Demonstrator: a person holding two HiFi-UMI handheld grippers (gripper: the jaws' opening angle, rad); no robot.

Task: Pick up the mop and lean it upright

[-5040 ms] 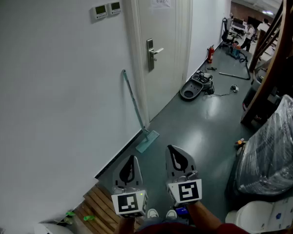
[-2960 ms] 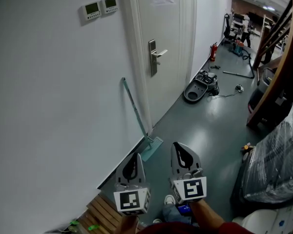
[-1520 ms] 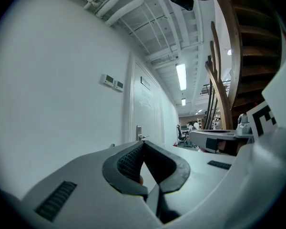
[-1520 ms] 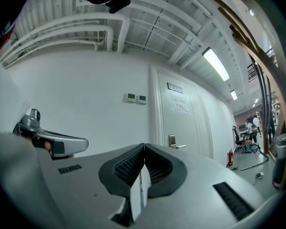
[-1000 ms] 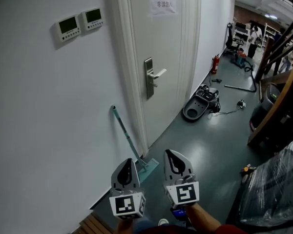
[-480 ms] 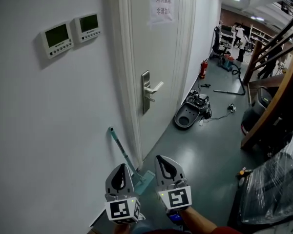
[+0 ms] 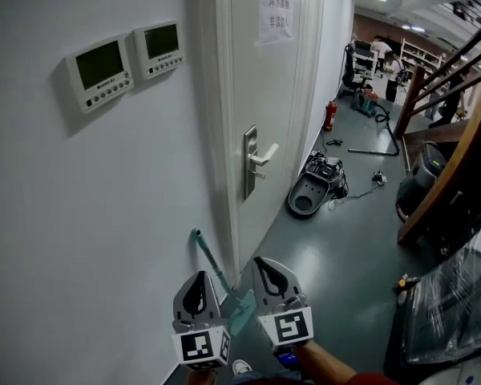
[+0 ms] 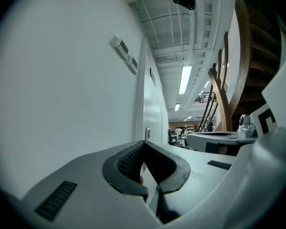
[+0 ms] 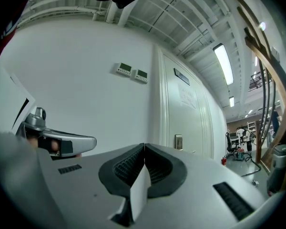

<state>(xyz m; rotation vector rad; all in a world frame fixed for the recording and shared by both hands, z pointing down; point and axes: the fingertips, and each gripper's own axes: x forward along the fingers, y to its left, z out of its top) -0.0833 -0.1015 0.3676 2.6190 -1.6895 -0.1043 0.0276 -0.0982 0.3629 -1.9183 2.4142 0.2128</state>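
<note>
"Two grippers low in the head view. How do their jaws stand?"

"Both are clenched on nothing. The left gripper and the right gripper sit side by side at the bottom centre, tips pointing up the frame. Each one's own view shows its dark pads pressed together at the tip."

"And the mop?"

"The mop is not held. Its teal shaft leans against the white wall just left of the door frame, with the top end touching the wall at lower centre. Its flat teal head rests on the grey floor and shows between the two grippers, partly hidden behind them."

"What else is around?"

"Two thermostat panels hang on the wall at upper left. The white door is shut, with a metal lever handle and a paper notice near its top. Farther along the floor, right of centre, lies a dark vacuum cleaner, with a red fire extinguisher by the wall beyond it. A plastic-wrapped load fills the lower right, and people stand at the far end of the corridor."
</note>
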